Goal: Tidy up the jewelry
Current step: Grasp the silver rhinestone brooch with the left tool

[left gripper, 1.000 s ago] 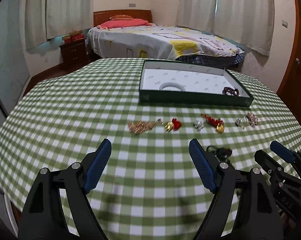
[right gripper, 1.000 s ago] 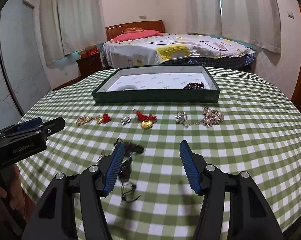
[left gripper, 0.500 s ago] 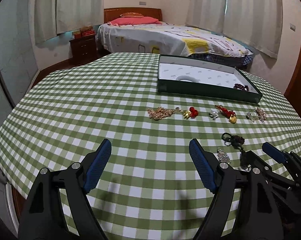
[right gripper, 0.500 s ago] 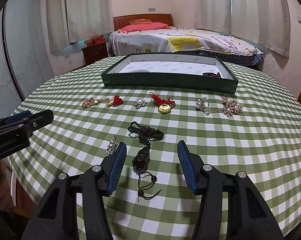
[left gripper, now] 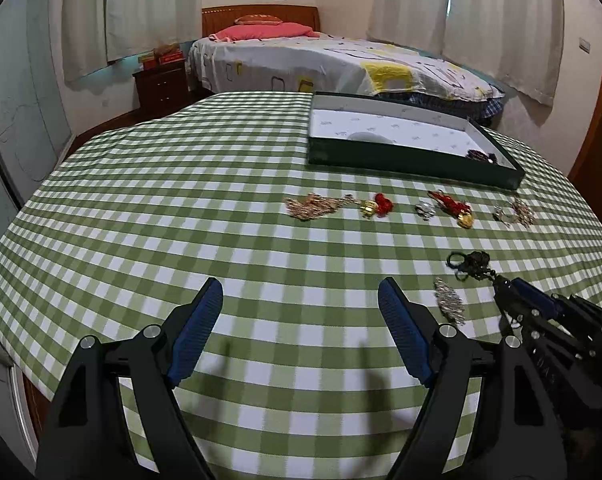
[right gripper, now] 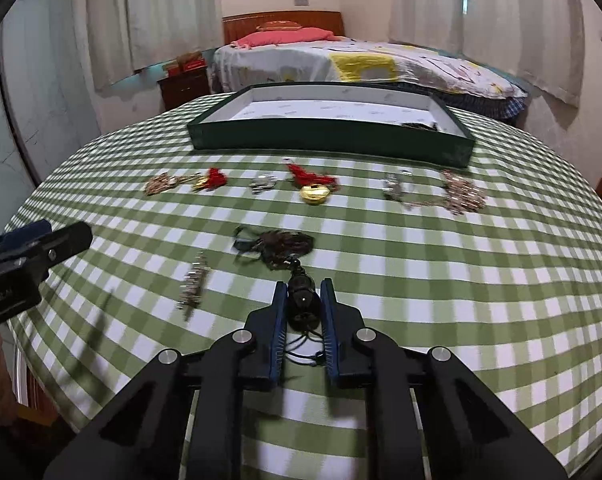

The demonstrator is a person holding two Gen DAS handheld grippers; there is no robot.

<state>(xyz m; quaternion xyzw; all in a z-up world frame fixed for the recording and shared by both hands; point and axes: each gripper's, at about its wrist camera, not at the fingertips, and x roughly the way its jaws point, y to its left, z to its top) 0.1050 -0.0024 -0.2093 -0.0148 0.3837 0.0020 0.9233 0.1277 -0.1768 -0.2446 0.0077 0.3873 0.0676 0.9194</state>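
Two grippers, right gripper (right gripper: pixel 303 300) pinched on dark pendant (right gripper: pixel 301 300) near table (right gripper: pixel 501 280) edge, long axis and cord (right gripper: pixel 279 246) toward 12 o'clock, tray (right gripper: pixel 329 142) beyond at 12; left gripper (left gripper: pixel 299 332) wide apart, holding nothing, farther off.

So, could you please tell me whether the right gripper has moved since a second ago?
Yes. The right gripper has advanced toward the green tray and closed its blue pads on the dark pendant; a second ago they stood wide open.
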